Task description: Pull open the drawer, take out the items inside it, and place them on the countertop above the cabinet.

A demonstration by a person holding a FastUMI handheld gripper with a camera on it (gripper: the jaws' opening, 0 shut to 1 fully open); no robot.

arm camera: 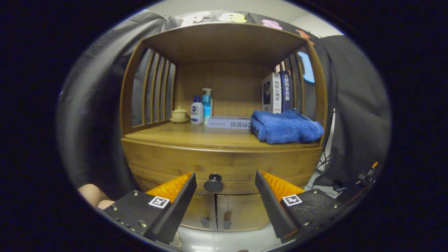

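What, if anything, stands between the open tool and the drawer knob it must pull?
Nothing visible. The tool is open, and the drawer knob sits in the gap between its fingers, on the closed drawer front. No object lies in that gap.

The gripper has wedge-shaped fingers with ribbed inner pads. Each finger's base plate carries screws and a square black-and-white marker.

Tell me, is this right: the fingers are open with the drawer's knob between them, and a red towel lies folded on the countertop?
Not quite: the gripper view shows the towel is blue. The rest holds: open fingers, knob between them, drawer closed, towel folded on the countertop.
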